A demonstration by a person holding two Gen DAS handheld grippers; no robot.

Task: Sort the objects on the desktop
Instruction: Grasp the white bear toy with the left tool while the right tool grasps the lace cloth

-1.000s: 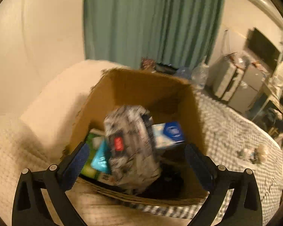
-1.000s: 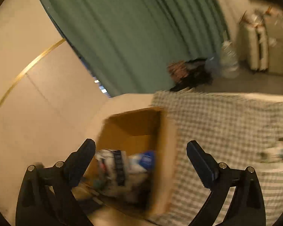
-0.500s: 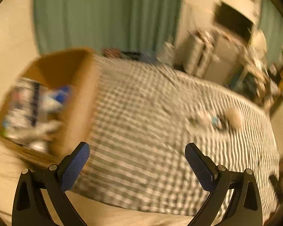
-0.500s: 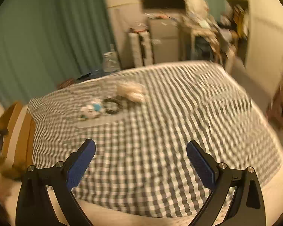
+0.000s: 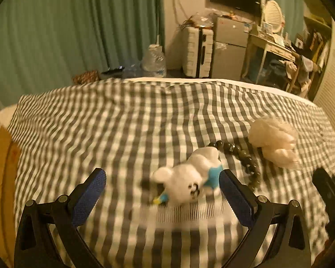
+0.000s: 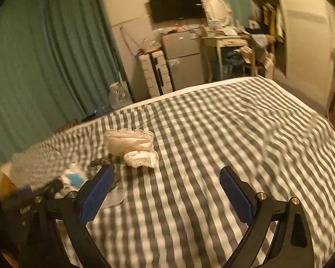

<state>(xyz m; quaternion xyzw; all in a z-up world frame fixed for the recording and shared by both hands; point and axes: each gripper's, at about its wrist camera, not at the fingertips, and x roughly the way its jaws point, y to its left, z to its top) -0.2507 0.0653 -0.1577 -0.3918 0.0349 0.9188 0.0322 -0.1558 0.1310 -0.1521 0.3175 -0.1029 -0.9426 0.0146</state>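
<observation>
The left tongs (image 5: 162, 192) are spread wide and hold nothing. They hang just above the checked bed (image 5: 122, 122). A white plush toy (image 5: 187, 178) with a blue patch lies on the bed between the fingers, nearer the right finger (image 5: 234, 196) and close against its pad; whether it touches the pad cannot be told through the blur. A white comb (image 5: 189, 212) lies just under the toy, close in front of the tongs. A string of dark beads (image 5: 241, 154) curves past the right fingertip, and a cream cloth bundle (image 5: 274, 140) sits further out to the right.

The right tongs (image 6: 165, 192) are also wide open and empty above the bed. The cloth bundle (image 6: 131, 145) lies ahead of the left finger (image 6: 98, 192), apart from it. The beads (image 6: 100, 164) touch or sit just behind that fingertip, and the toy (image 6: 72, 176) lies outside it to the left.
</observation>
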